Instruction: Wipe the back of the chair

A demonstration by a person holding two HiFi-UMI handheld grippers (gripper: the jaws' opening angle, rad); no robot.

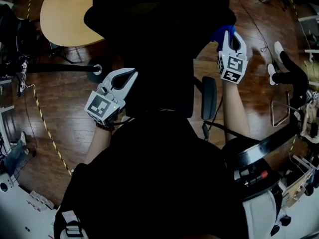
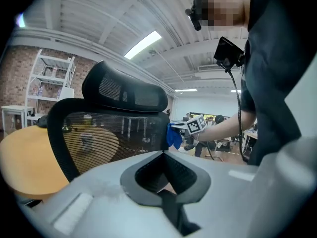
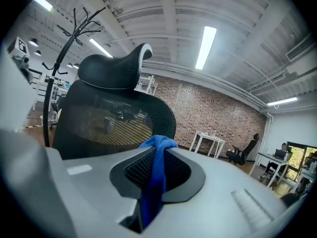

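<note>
A black office chair stands before me: in the head view its mesh back is a dark mass at the centre. The back and headrest fill the left of the left gripper view. My right gripper is at the back's right edge, shut on a blue cloth; the cloth hangs between its jaws, near the mesh. My left gripper is at the back's left side, shut with nothing in it. It sees the right gripper and cloth.
A round wooden table stands beyond the chair, at the left. The chair's armrest juts out at the right. A yellow cable crosses the wooden floor. A coat stand, a white table and another chair stand further off.
</note>
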